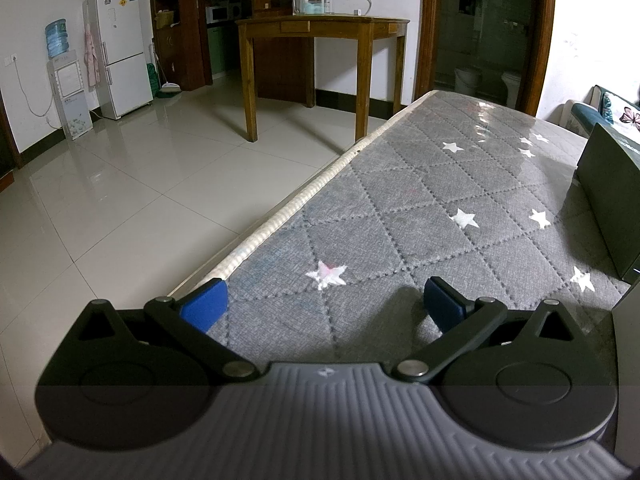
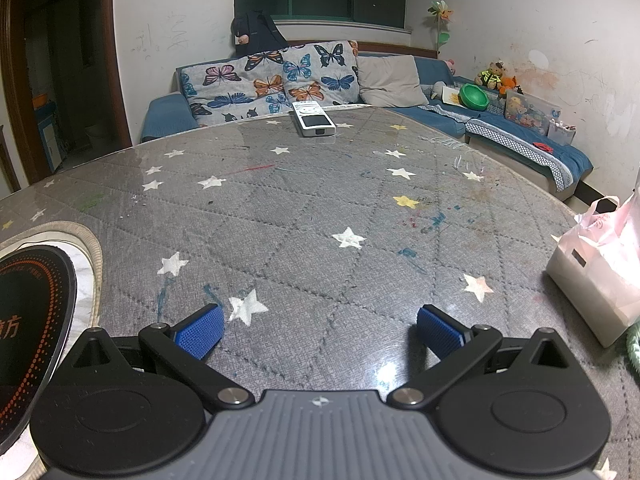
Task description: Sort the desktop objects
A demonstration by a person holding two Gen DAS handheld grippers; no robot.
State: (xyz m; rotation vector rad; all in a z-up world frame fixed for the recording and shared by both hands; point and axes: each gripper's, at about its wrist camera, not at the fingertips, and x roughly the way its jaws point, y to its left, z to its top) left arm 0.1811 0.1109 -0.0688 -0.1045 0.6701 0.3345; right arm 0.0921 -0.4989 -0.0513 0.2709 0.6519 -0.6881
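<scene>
Jaws of both our grippers, left and right, gape empty above the worktop. The remote lies at the far edge; we should reach straight, grasping across its narrow width.

tabletop: grey quilted diamonds, white and yellow stars, paint smears | pads: blue, on black tongs | remote: white | bag: pale pink | cushions: grey, multicoloured butterflies | sofa: blue | fridge: white | box: dark green
</scene>
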